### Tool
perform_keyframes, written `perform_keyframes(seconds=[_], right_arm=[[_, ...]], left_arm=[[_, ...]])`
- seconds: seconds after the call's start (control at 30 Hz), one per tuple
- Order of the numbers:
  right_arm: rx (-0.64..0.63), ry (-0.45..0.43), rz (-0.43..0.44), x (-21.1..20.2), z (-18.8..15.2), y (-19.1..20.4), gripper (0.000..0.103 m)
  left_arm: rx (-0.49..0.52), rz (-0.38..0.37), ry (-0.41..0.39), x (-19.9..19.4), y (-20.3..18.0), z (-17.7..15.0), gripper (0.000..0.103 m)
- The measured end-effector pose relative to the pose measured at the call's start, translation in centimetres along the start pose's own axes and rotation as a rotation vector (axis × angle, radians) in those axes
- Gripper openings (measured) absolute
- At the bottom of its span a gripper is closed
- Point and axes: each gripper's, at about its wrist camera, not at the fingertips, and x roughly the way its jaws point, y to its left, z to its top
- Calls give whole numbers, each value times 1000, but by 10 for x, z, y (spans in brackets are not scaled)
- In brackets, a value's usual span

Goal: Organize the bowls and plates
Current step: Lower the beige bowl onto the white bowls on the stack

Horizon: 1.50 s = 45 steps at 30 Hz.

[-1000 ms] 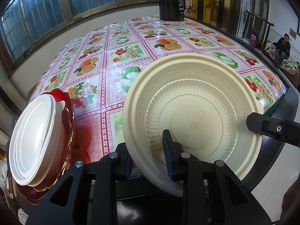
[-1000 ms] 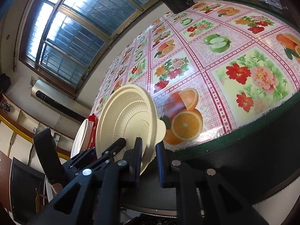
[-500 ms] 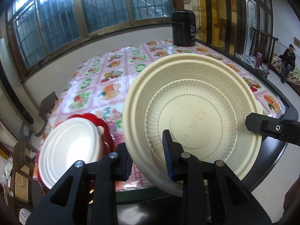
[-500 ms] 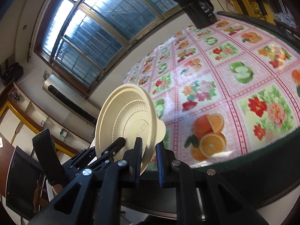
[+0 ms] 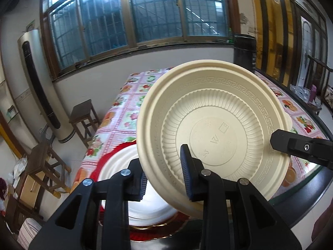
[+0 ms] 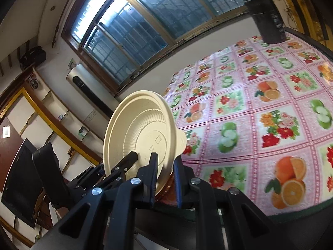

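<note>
Fruit-print table (image 6: 270, 108) lay beyond, where both grippers pinched the cream bowl (image 5: 212, 133) on edge, left gripper (image 5: 164, 177) and right gripper (image 6: 165, 173) clamping its rim above the white plates (image 5: 124, 179) near the table's front-left corner.

Barred windows (image 5: 133, 14) span a white wall (image 5: 100, 81). Standing air conditioner (image 5: 39, 83) in corner; wooden stools (image 5: 83, 112) beside fruit-patterned bench (image 6: 260, 112).
</note>
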Motion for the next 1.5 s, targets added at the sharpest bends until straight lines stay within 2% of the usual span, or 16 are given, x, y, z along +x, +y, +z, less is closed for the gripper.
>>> perform_keyframes(seconds=[0.33, 0.57, 0.97, 1.33, 1.4, 1.47, 1.5], right_arm=[[-37, 89, 24, 52, -5, 26, 17], [-28, 152, 14, 77, -16, 25, 17], [-9, 212, 10, 97, -32, 20, 18], [-49, 210, -4, 101, -37, 23, 20], [-68, 206, -10, 100, -39, 25, 20], [-88, 202, -18, 98, -41, 27, 20], [-99, 201, -24, 97, -42, 28, 20]], left_arm=[[-64, 79, 36, 16, 39, -14, 30], [-87, 95, 78, 30, 53, -27, 30], [-106, 105, 134, 45, 66, -40, 30], [-101, 123, 155, 49, 69, -45, 33], [-100, 139, 155, 49, 69, -47, 40], [-96, 167, 147, 47, 71, -48, 55], [-96, 183, 142, 46, 73, -49, 59]])
